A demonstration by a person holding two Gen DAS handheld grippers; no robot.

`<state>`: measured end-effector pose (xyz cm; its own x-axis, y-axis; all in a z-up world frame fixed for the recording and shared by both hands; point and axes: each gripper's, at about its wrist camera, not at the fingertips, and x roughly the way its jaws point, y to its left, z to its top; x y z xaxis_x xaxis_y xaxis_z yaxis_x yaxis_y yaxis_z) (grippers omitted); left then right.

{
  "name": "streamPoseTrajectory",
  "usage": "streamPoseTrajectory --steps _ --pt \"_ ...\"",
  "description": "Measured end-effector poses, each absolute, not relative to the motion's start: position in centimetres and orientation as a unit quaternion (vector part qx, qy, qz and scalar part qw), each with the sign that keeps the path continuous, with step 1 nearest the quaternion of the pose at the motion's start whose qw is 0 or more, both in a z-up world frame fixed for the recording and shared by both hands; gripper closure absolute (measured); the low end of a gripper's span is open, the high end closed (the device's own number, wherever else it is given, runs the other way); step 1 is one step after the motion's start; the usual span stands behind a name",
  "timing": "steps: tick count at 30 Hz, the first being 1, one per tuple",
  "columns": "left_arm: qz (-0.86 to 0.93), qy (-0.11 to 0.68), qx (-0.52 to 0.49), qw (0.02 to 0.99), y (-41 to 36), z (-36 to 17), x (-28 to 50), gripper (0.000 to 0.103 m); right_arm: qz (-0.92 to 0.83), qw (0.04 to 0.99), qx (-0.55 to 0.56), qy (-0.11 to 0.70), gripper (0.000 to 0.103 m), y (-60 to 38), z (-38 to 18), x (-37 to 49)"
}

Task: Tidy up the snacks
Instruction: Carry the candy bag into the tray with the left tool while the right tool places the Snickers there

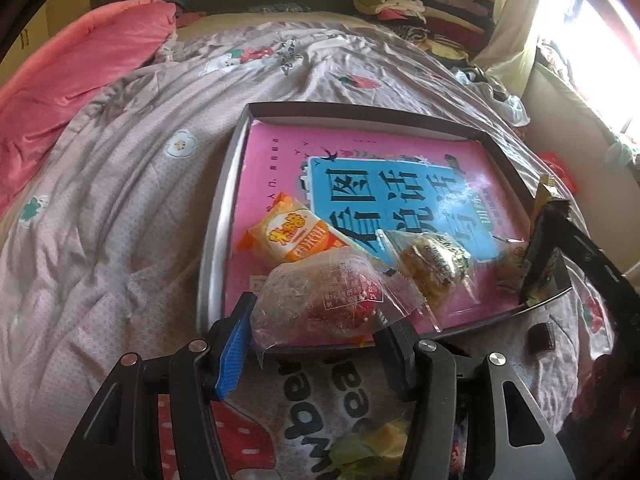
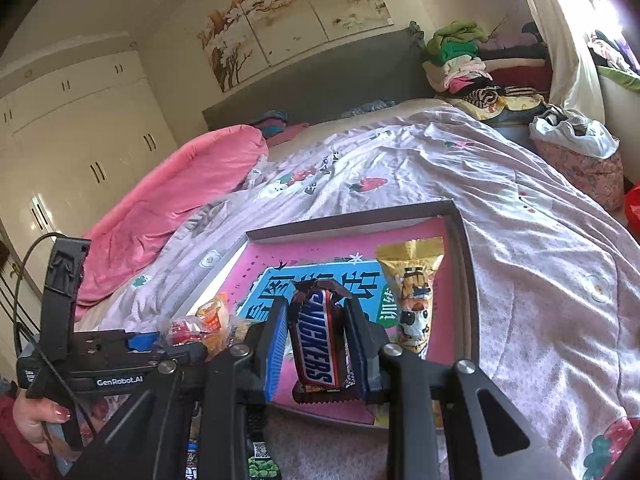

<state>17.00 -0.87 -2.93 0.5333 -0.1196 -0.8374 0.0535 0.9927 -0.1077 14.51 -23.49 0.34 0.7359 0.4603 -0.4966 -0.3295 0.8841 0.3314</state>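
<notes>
Working over a bed [image 2: 520,240], we clamp the left gripper [image 1: 316,332] on a clear snack bag [image 1: 320,300] and the right gripper [image 2: 320,344] on a chocolate bar [image 2: 316,344]; ahead of both jaws the tray [image 2: 468,280] lies half empty.

- Tray [image 1: 224,216]: dark rim, pink liner printed with a blue panel and black characters.
- Orange packet [image 1: 288,236]: orange and white, yellow lettering.
- Chocolate bar [image 2: 318,344]: brown wrapper, blue-and-white lettering.
- Gold packet [image 2: 414,292]: cartoon print.
- Bedcover [image 1: 120,208]: pale lilac, strawberry and flower motifs.
- Quilt [image 2: 176,200]: plain pink.
</notes>
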Motion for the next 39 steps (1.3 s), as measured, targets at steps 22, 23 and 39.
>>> streamPoseTrajectory --steps 22,23,39 --pt "-0.067 0.481 -0.029 0.874 -2.5 -3.1 17.0 0.049 0.220 0.922 0.077 0.311 0.074 -22.0 -0.6 14.6" --pt "-0.067 0.482 -0.029 0.873 -2.5 -3.1 17.0 0.049 0.219 0.922 0.076 0.311 0.074 -22.0 -0.6 14.6" --pt "-0.072 0.486 -0.052 0.869 -2.0 -3.0 17.0 0.050 0.215 0.917 0.075 0.329 0.073 -22.1 -1.5 14.6"
